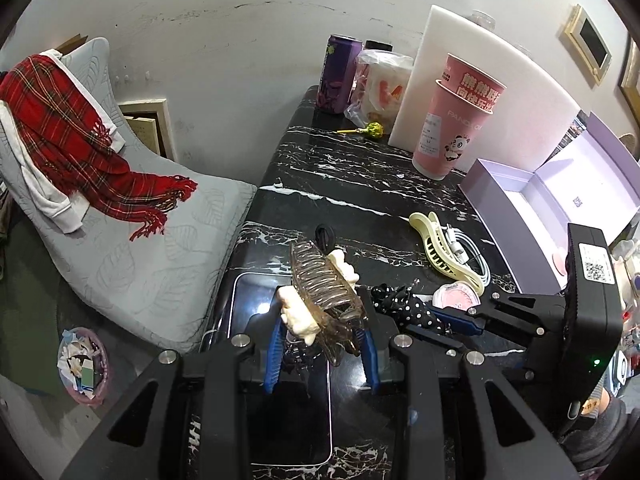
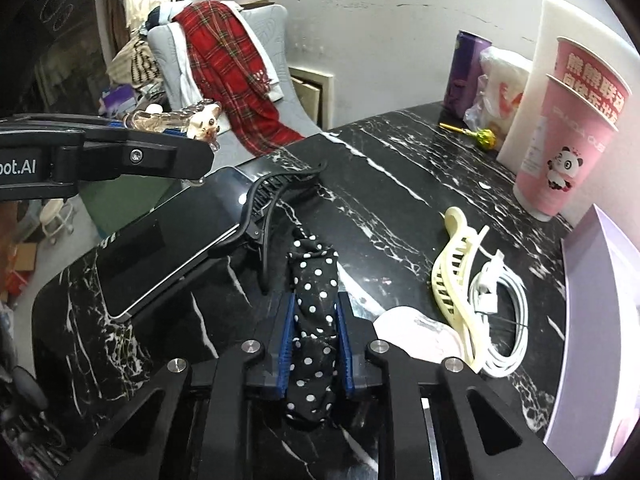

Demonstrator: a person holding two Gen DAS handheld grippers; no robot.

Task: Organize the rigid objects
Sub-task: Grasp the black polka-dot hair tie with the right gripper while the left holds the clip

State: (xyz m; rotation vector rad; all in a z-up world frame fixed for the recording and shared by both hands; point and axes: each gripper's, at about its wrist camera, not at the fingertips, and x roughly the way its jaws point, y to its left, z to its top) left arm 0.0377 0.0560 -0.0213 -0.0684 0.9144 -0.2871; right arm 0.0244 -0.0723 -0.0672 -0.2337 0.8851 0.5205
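Clear claw clip (image 1: 324, 300) between left jaws — polka-dot clip (image 2: 314, 320) between right.

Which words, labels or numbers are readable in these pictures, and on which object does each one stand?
"PANDA QU", partly cut off: lower pink cup.
"熊熊联", large white characters, cut off; the second row is unclear: upper pink cup.
"oot.AI", start cut off: left tool.
QR label, unreadable: right tool.
Small square print, unreadable: purple box.

Three hair claws (image 1: 326, 292), two pink cups (image 1: 456, 120)
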